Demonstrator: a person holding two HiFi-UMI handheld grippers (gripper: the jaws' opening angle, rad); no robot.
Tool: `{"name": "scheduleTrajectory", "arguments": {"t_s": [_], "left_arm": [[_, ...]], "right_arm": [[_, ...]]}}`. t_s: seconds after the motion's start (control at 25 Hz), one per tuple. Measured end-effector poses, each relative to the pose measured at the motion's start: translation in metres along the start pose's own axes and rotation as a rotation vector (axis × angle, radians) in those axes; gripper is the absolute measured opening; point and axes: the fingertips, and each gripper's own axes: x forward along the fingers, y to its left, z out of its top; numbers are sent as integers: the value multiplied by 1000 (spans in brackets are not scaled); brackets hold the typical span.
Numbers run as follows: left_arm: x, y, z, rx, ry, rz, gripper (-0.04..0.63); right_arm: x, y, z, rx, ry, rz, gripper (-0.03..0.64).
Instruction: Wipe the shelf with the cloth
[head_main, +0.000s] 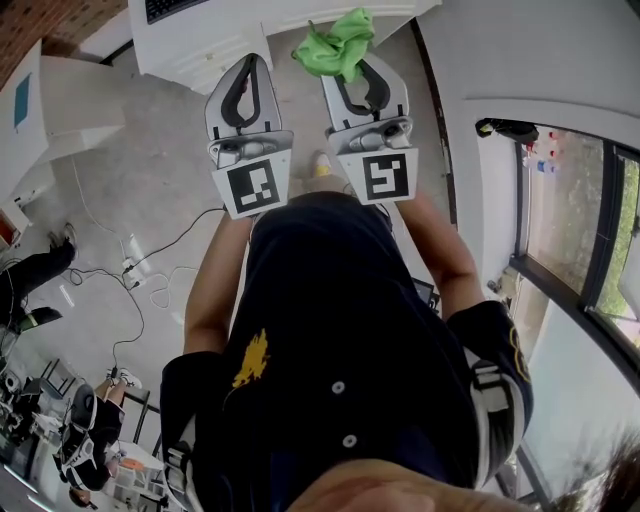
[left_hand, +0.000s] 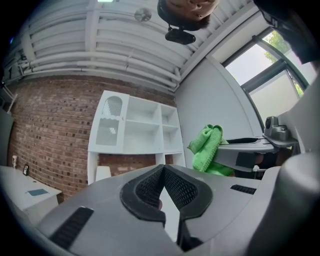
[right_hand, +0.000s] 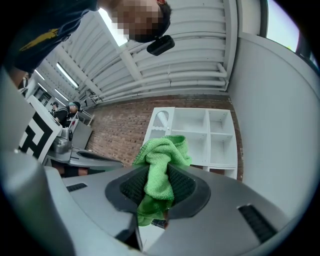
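The white shelf stands straight ahead of both my grippers, upright against the brick wall, well apart from them, its open compartments facing me. My right gripper is the one that counts here: its jaws pinch the green cloth, which bunches up above the tips and hangs out below. My left gripper is just beside it, jaws pressed together on nothing. My next move, I judge, is carrying the cloth forward onto a shelf board.
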Motion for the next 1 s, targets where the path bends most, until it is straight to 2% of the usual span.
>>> {"name": "scheduleTrajectory", "arguments": {"t_s": [1.0], "left_arm": [[-2, -5, -3, 0, -6, 7, 9]], "right_arm": [[7, -9, -2, 2, -2, -14, 87]]}}
